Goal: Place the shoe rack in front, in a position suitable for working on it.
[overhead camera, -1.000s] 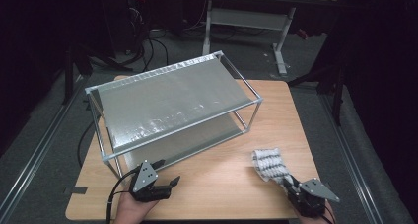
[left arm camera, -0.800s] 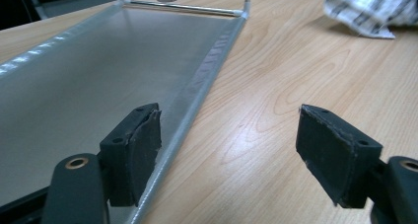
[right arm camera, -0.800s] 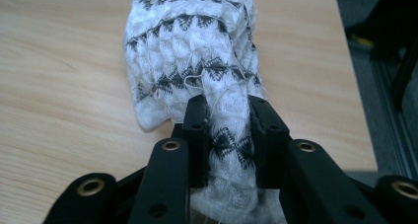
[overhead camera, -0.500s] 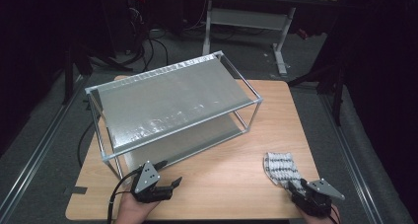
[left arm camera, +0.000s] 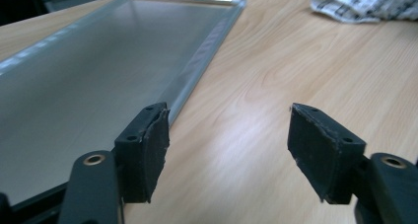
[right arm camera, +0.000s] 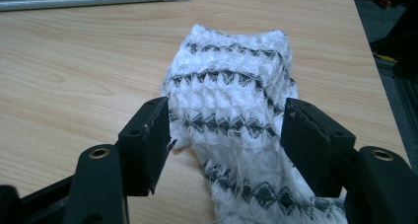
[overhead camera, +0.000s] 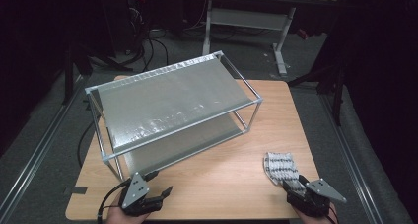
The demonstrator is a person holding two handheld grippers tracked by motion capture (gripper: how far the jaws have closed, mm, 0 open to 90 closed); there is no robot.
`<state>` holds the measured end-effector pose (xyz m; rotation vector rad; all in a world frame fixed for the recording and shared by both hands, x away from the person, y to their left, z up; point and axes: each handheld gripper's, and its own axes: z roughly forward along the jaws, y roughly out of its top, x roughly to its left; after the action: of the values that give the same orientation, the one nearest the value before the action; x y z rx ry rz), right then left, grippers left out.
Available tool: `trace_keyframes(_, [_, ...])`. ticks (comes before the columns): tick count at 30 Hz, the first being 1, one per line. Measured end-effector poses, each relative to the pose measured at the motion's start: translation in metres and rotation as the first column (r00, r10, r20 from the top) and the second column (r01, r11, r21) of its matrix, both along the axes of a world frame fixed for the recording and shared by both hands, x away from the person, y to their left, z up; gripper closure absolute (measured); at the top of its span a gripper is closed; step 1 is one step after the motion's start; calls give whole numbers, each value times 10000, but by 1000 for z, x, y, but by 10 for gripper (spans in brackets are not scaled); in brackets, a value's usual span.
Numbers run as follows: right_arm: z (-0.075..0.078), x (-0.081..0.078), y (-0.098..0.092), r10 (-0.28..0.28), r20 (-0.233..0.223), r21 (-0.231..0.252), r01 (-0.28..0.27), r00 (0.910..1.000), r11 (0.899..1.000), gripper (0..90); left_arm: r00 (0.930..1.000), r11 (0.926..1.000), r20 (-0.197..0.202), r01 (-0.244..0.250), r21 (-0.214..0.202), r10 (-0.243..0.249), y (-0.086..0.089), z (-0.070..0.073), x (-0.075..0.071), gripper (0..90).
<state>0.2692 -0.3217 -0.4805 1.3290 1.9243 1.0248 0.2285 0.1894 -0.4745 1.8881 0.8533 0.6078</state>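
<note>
Two grippers flank the table's (overhead camera: 226, 174) near edge: right gripper (right arm camera: 224, 135) has just spread apart around the loose sock (overhead camera: 280, 166), right of the rack (overhead camera: 172, 110); left gripper (left arm camera: 229, 140) gapes empty.

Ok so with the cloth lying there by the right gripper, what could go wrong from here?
The right gripper has just been opening; the knitted cloth lies loose between its jaws, near the table's front right corner, so a nudge might push it off. Its fuzzy knit could snag on a pad as the hand withdraws. The left gripper, open, sits close to the shelf frame and might bump it.
</note>
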Motion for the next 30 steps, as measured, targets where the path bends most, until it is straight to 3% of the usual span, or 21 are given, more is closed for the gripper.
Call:
trace_keyframes(5, [-1,1,4,128,-83,-31,-128,9999,9999,367,9989,9990,143,-442,59,441,24,2,-22,345])
trace_keyframes(7, [-1,1,4,125,-95,-27,-125,9999,9999,368,9985,9986,170,-528,75,527,28,2,-24,345])
trace_keyframes(14, [-2,2,6,178,-138,-90,-180,9997,9998,387,9920,9920,-144,-1251,145,1253,59,-5,-38,356])
trace_keyframes(17, [-2,2,5,185,-131,-60,-186,9997,9998,398,9848,9848,-138,-1731,150,1733,72,-6,-44,356])
trace_keyframes(23, [0,3,11,552,-126,-200,-555,9984,9983,389,9624,9624,113,-2711,-139,2713,91,-4,-40,336])
trace_keyframes(27, [1,3,16,750,-104,-221,-753,9971,9969,380,9591,9587,-102,-2829,-292,2827,94,-4,-35,329])
trace_keyframes(30, [4,5,23,1003,-65,-171,-1004,9949,9948,362,9544,9539,-24,-2984,-309,2985,92,-3,-32,330])
